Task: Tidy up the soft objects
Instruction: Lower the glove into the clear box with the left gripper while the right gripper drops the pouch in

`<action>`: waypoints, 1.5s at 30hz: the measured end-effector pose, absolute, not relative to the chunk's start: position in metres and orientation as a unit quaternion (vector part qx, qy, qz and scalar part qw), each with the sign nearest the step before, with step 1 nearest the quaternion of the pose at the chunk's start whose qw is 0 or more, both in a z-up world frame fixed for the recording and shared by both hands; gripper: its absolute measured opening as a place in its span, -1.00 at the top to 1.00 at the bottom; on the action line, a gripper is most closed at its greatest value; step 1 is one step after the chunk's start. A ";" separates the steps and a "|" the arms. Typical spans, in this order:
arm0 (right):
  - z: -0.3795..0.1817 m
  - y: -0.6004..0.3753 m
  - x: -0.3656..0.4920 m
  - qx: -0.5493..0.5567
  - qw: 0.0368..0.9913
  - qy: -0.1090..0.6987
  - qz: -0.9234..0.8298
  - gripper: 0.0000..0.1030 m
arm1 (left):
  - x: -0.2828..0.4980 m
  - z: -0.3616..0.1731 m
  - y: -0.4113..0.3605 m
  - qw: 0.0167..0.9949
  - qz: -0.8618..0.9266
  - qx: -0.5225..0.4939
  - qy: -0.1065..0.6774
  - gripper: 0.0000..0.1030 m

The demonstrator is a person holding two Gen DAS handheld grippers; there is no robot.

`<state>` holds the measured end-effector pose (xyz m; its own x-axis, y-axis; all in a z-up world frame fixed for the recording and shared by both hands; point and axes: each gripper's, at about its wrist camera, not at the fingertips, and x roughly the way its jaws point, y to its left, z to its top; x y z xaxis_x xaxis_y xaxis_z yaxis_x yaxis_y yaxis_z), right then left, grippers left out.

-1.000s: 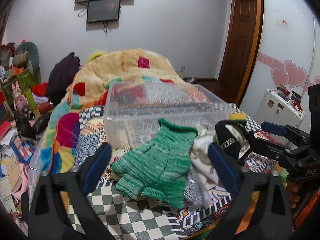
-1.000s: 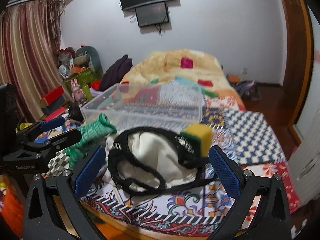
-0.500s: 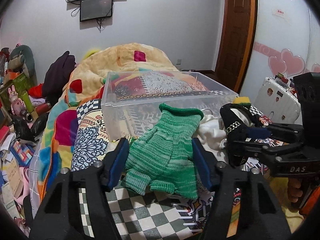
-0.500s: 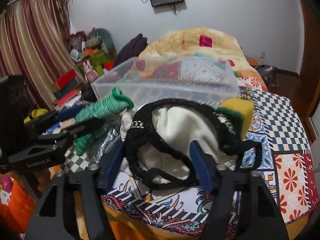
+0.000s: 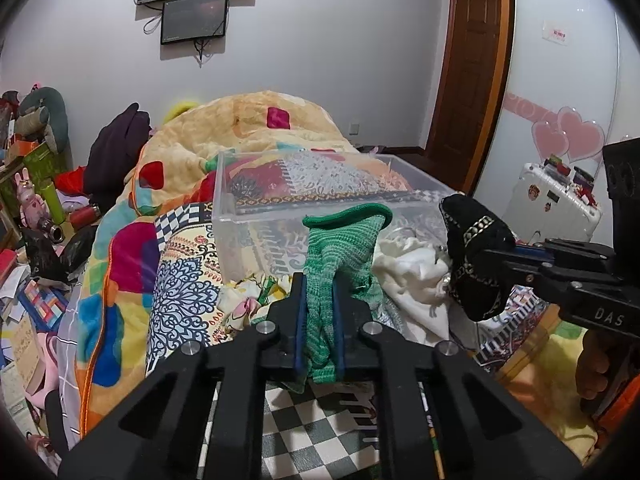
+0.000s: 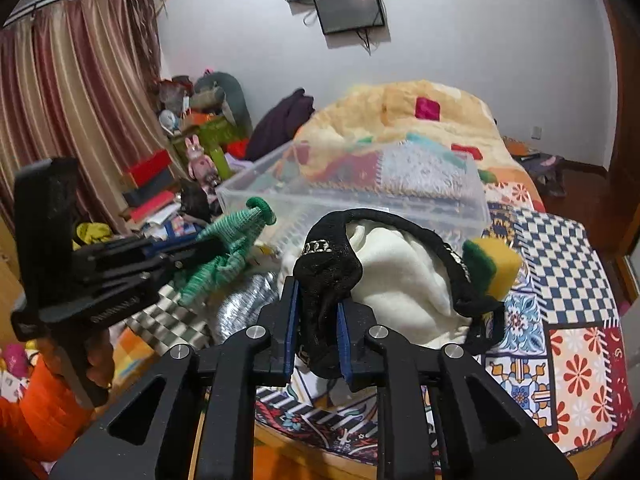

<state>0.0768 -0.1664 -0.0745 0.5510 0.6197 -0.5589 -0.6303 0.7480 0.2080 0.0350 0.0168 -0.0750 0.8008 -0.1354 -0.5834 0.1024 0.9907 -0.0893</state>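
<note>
My left gripper is shut on a green knitted glove, pinched upright in front of a clear plastic bin on the bed. The glove also shows in the right wrist view, held by the left gripper. My right gripper is shut on a black fabric piece with gold trim, also seen at the right of the left wrist view. A white fleece cloth lies under it, and a yellow-green sponge sits on the black strap.
The clear bin stands mid-bed on a patchwork quilt, with a yellow blanket heap behind. A silver cloth lies near the bed's front edge. Cluttered floor at left; white suitcase at right.
Both grippers have closed: the left onto the green glove, the right onto the black fabric. Both items are now bunched and lifted slightly off the pile.
</note>
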 end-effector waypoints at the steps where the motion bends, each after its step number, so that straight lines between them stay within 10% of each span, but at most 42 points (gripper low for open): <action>1: -0.072 -0.166 0.076 -0.007 0.882 0.310 0.356 0.71 | 0.034 -0.072 0.017 0.949 -0.063 -0.029 0.306 0.80; 21: -0.017 -0.157 0.101 -0.004 0.909 0.225 0.351 0.71 | 0.061 -0.011 0.031 0.973 -0.046 -0.044 0.224 0.80; 45: -0.073 -0.110 0.192 -0.042 0.877 0.362 0.314 0.71 | 0.175 -0.068 0.037 0.926 -0.032 -0.029 0.375 0.80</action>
<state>0.1923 -0.1103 -0.0735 0.5401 0.5203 -0.6615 -0.5809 0.7992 0.1542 0.1746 0.0367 -0.0677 0.7163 -0.0817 -0.6930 0.0375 0.9962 -0.0786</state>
